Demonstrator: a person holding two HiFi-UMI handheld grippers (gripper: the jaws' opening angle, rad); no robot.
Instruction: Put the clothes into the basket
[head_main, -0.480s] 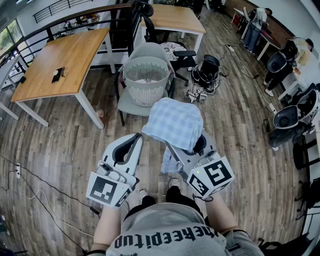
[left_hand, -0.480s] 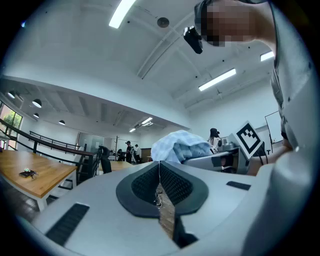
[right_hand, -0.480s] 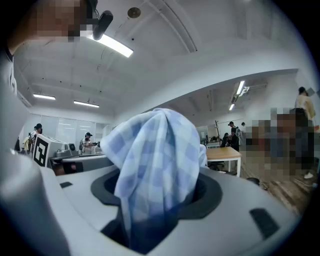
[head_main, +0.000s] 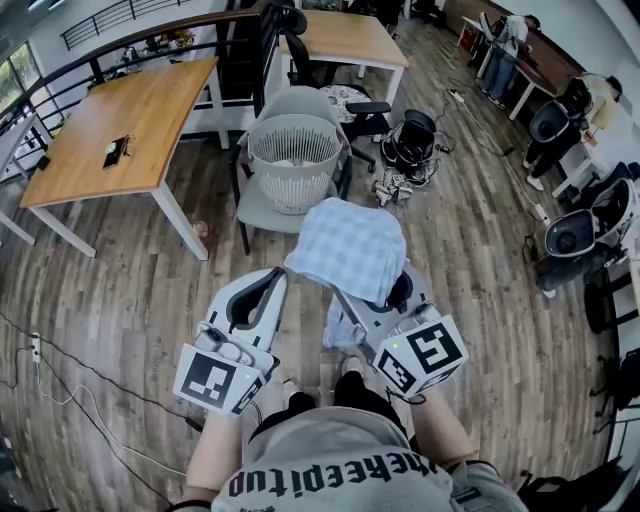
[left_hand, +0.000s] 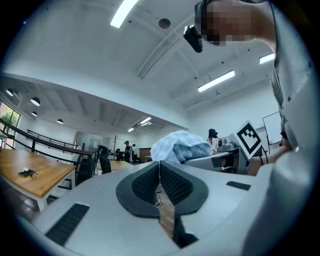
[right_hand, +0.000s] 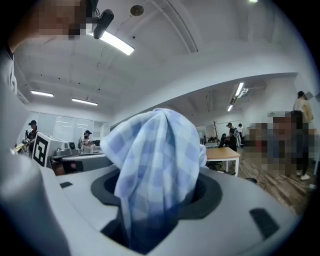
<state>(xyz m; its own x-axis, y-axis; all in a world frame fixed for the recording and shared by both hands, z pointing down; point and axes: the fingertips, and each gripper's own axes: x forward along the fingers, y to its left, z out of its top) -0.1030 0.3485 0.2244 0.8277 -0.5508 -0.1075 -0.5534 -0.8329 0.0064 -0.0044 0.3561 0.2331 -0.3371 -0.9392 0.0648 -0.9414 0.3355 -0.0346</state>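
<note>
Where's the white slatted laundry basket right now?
In the head view, the white slatted laundry basket sits upper centre on a grey chair, right of the long wooden table, beyond the blue checked cloth held by the right gripper.

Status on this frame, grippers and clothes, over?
Left gripper shut, empty. Right gripper shut on checked cloth. Basket ahead on chair, nothing blocking.

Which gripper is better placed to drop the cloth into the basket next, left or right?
Right. The right gripper holds the blue checked cloth, with the basket ahead. The left gripper is shut and empty.
</note>
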